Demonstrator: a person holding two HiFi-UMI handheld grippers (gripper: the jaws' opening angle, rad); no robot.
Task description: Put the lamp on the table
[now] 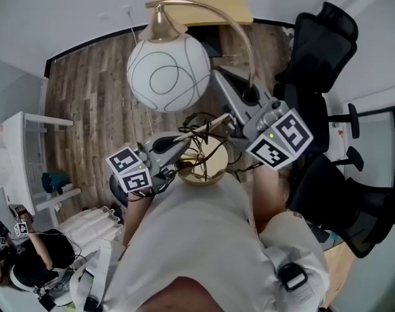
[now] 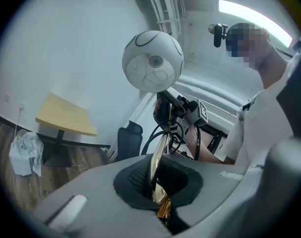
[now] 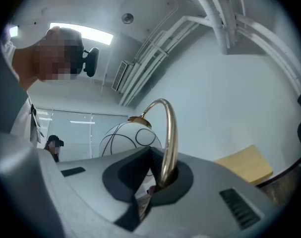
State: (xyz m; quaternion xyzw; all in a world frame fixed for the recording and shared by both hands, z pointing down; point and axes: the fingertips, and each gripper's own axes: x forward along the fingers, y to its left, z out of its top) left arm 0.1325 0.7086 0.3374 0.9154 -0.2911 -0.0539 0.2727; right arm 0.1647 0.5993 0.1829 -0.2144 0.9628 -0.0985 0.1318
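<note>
1 lamp, 2 hand-held grippers, 1 yellow table.

You can read no words, numbers or brand marks anywhere; the marker cubes show only black-and-white squares.

The left gripper is clamped on a thin gold part of the lamp, its white globe up above. Beyond stand a yellow table and a black chair.
</note>
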